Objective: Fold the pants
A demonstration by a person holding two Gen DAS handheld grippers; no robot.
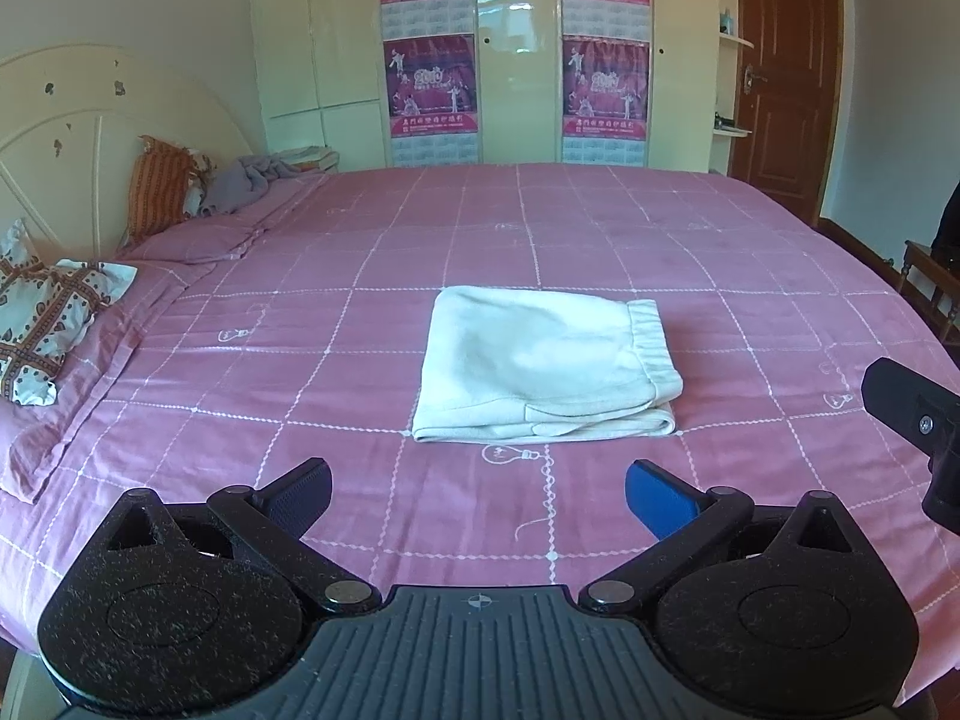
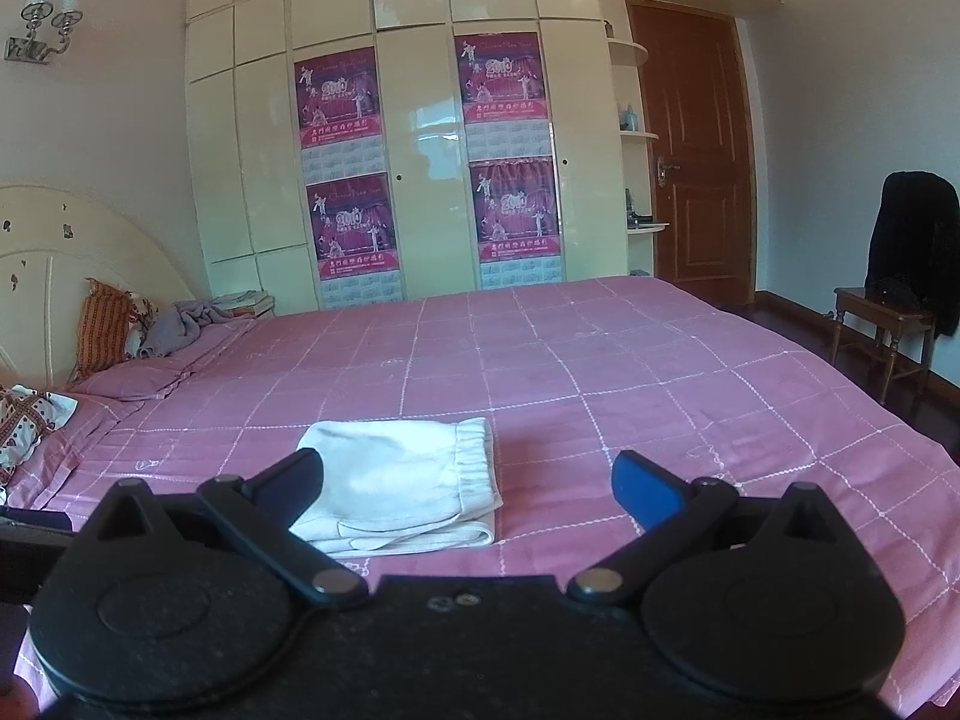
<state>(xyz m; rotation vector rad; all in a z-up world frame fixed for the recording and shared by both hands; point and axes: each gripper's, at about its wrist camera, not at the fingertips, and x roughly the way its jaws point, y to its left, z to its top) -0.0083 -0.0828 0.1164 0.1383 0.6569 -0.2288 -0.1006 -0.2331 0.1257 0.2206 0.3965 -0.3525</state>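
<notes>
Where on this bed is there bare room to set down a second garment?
Open pink checked bedspread lies beyond the folded white pants toward the cream wardrobe, and to their right toward the bed edge. The headboard side is crowded: patterned pillow, orange cushion, crumpled grey cloth.

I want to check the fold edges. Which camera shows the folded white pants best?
The left wrist view: the folded white fabric pants lie whole and unobstructed on the pink checked bedspread. In the right wrist view, the right gripper's finger covers their near left corner.
</notes>
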